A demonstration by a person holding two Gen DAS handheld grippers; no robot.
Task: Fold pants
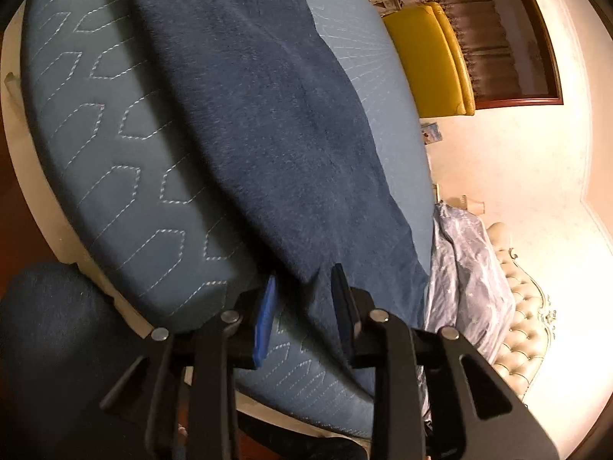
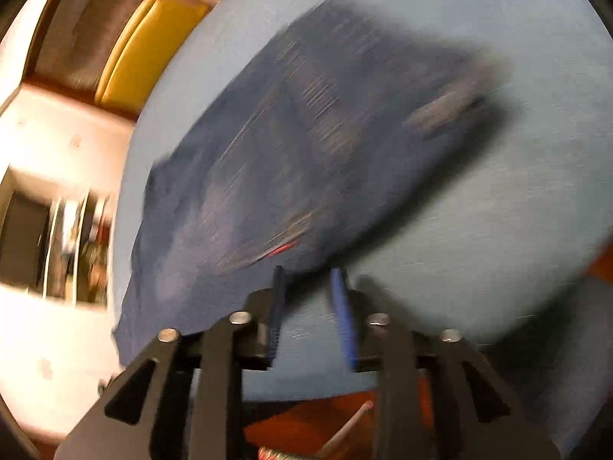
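At the bottom of the left wrist view, the left gripper [image 1: 304, 299] is seen from behind, tilted down toward a bed, its two black arms spreading into blue-padded fingers [image 1: 266, 318]. The jaws are held apart, and the near end of the dark blue pants [image 1: 260, 115] lies in the gap between them; whether the pads actually touch the cloth cannot be told. From there the pants are stretched out lengthwise and flat across a lighter blue quilted mattress [image 1: 115, 145] stitched with pale dashed shapes. A rumpled pale blue blanket [image 1: 463, 268] is bunched just beside the mattress on the right, with a cream tufted headboard [image 1: 525, 329] past it, and a yellow panel [image 1: 429, 61] stands farther off against a dark wooden frame. In the right wrist view, which is heavily blurred, the right gripper [image 2: 310, 295] is angled down over the same mattress [image 2: 479, 230], its jaws apart with only bare mattress seen between the fingers [image 2: 345, 318]. The pants [image 2: 306, 134] lie just ahead of the fingertips, spread wide, with a small red mark near their closest edge. The yellow panel [image 2: 149, 53] shows in the far upper left.
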